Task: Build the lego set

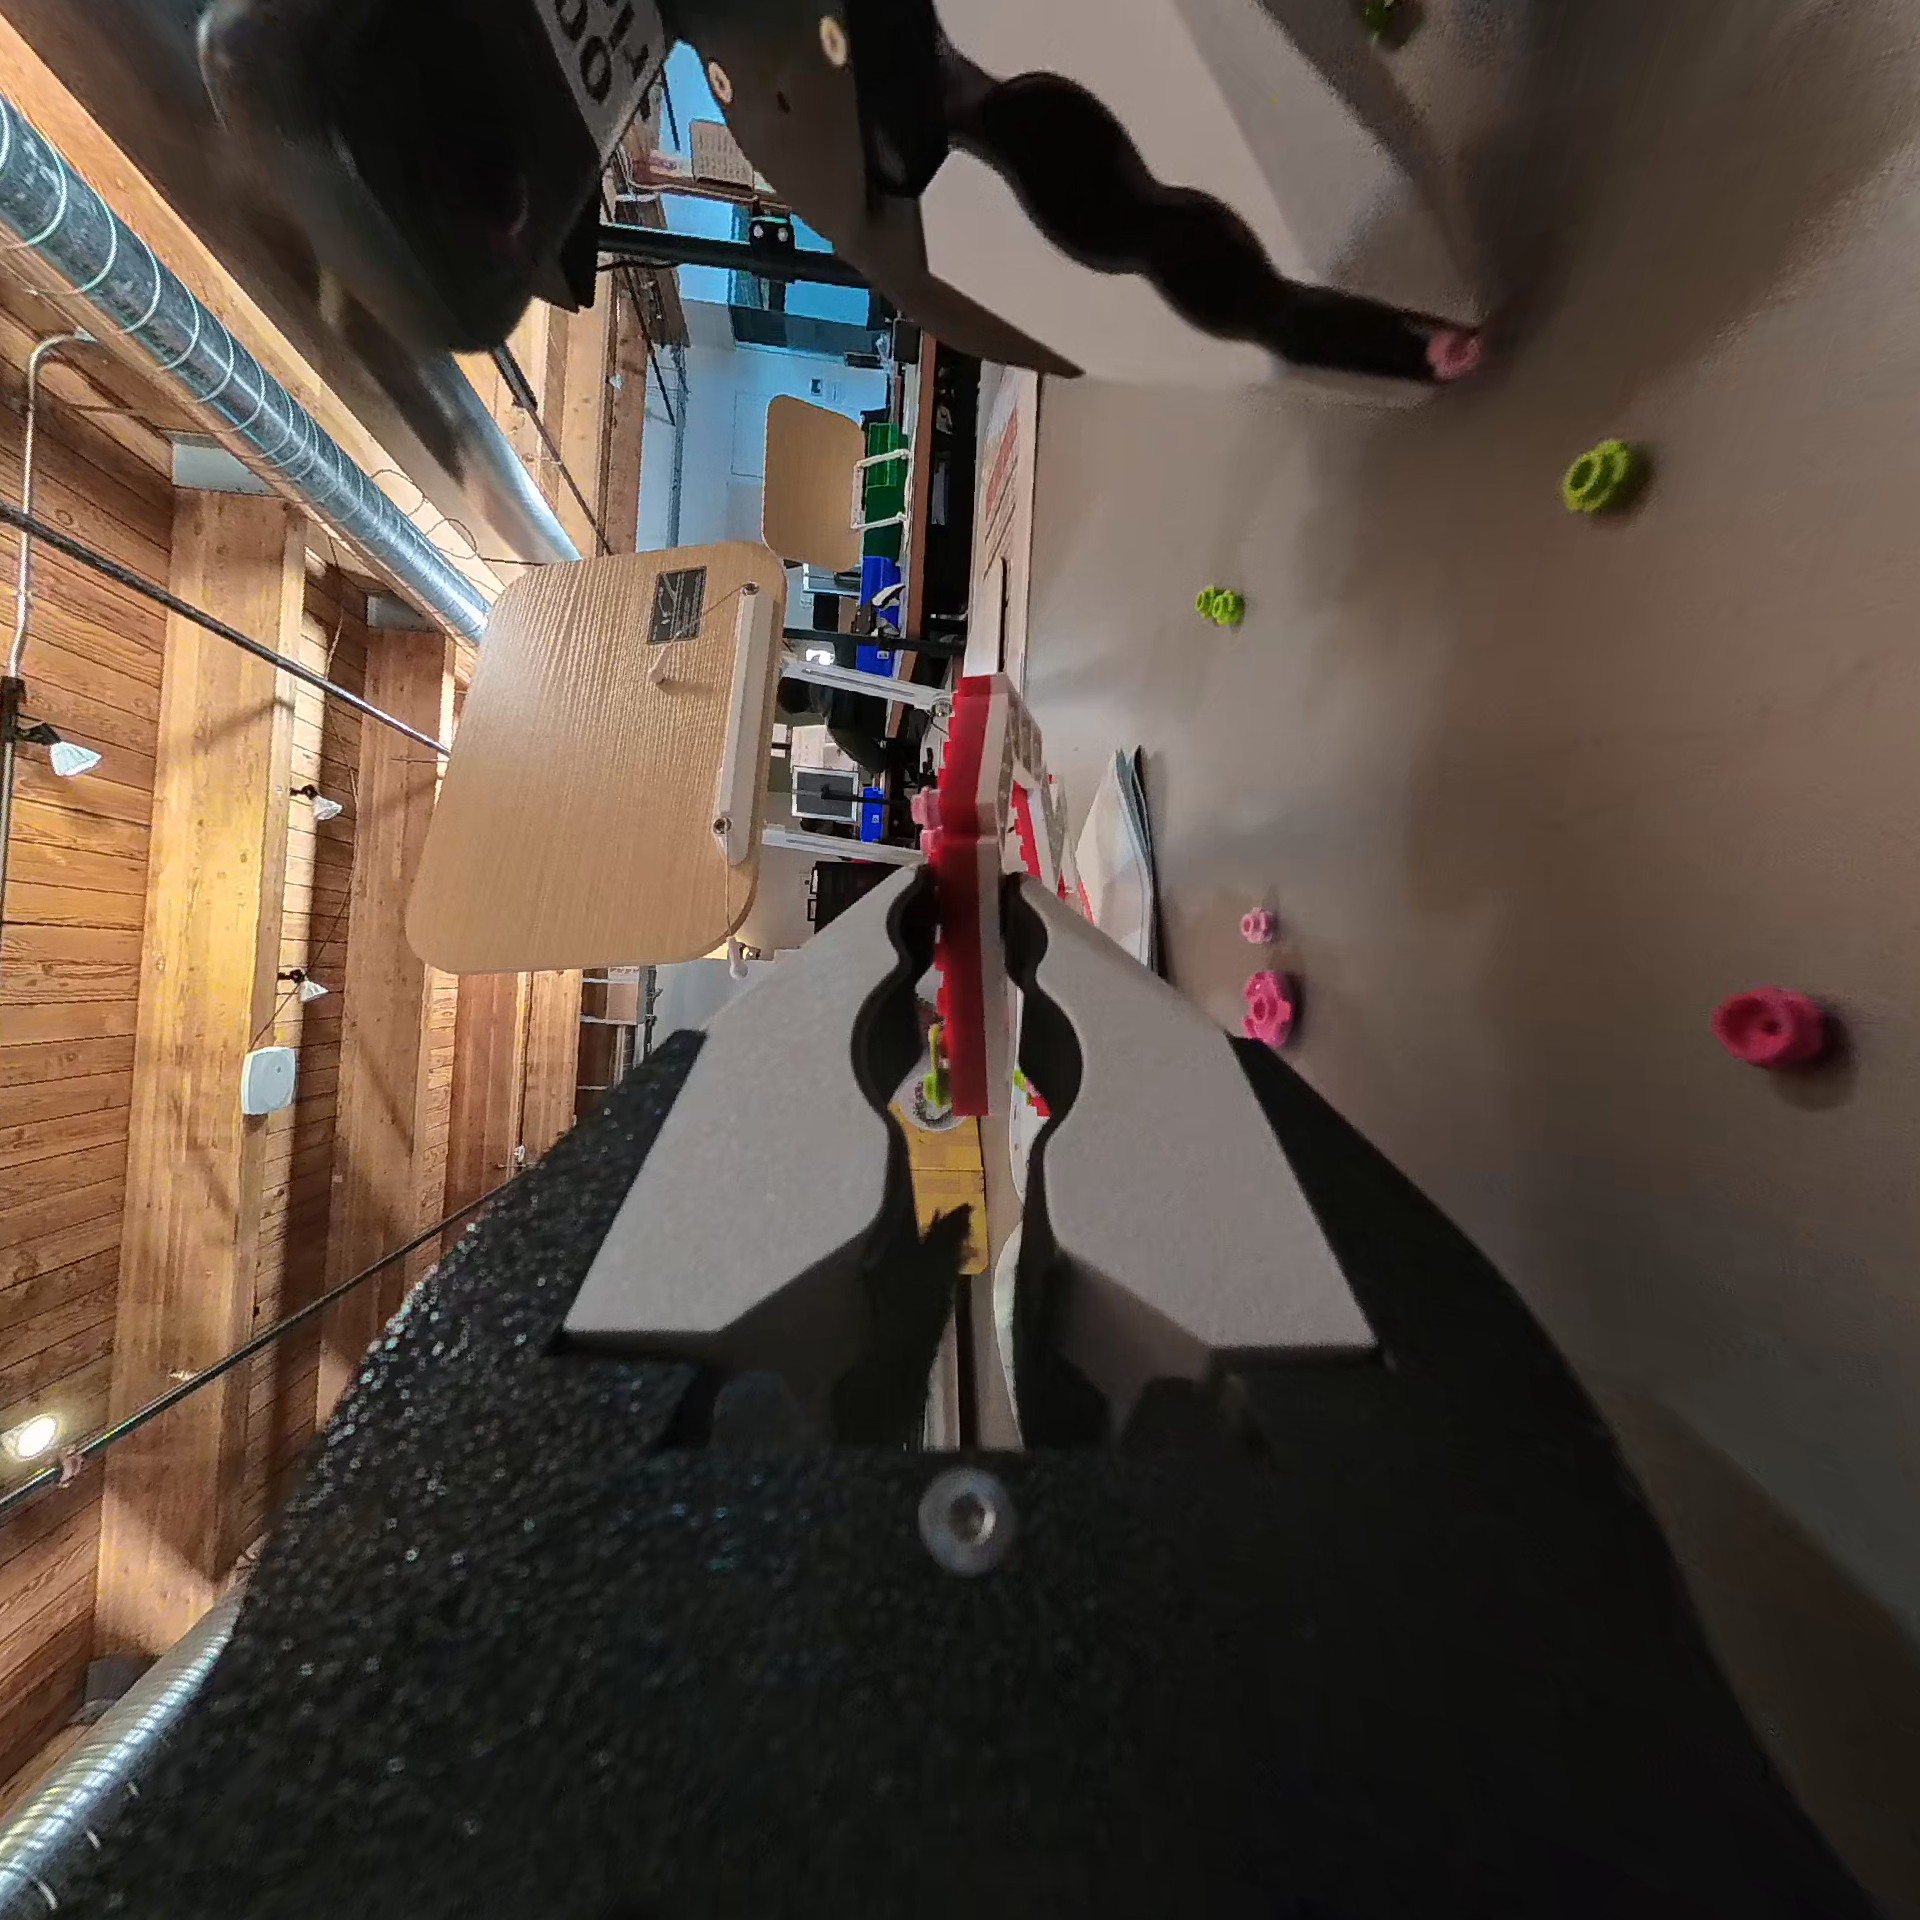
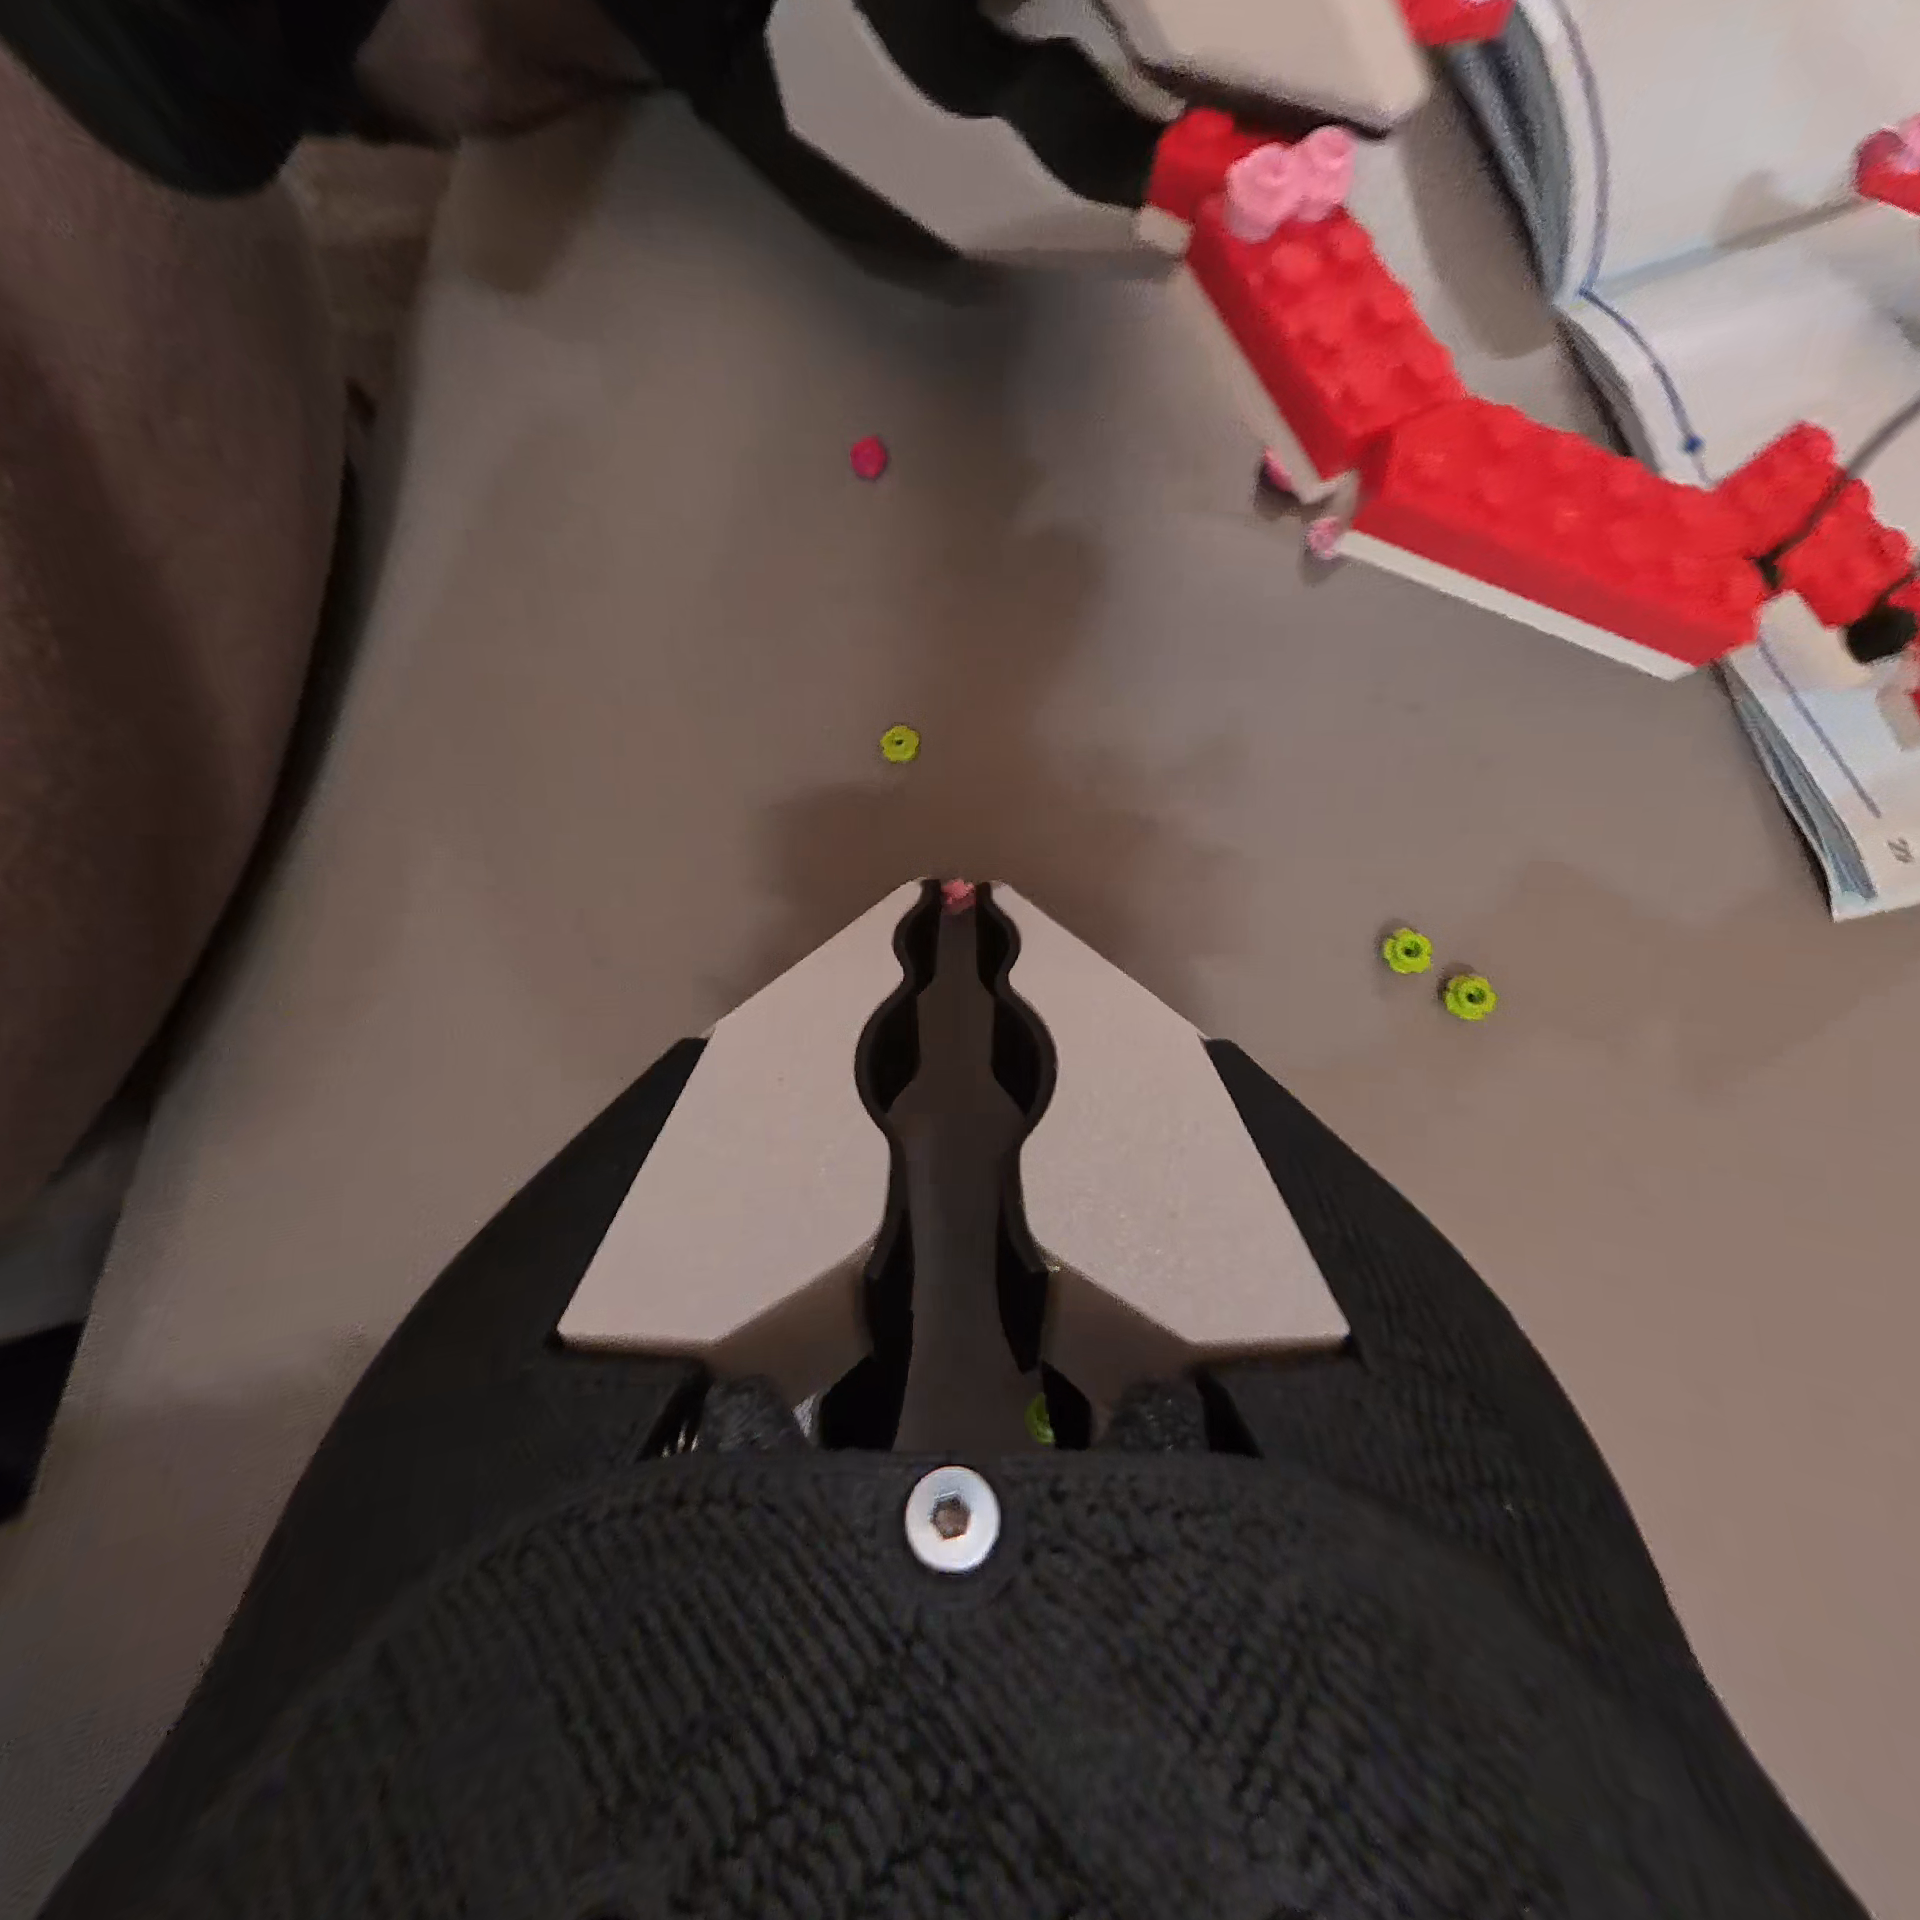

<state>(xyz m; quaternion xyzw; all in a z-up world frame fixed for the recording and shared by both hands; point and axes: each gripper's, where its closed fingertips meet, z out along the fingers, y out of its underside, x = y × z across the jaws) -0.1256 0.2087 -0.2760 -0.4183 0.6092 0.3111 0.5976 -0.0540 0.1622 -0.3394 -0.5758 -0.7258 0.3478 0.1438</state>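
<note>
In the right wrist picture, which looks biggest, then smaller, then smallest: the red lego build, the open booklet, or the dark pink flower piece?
1. Red lego build looks largest, but it is held up nearer the camera, so this is unsure against the booklet.
2. Open booklet, partly cut off by the edge.
3. Dark pink flower piece, clearly smallest.

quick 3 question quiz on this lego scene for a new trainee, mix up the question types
1. True or false: the left gripper is clamped on the red and white lego build.
2. Multiple choice: what sits between the tips of the right gripper? A) a lime green flower stud B) a small pink flower stud C) nothing
3. Fill in: the two lime green flower studs lying side by side on the grey table are to the ____ of the right gripper in its own view.

Key: 1 true; 2 B; 3 right
</note>
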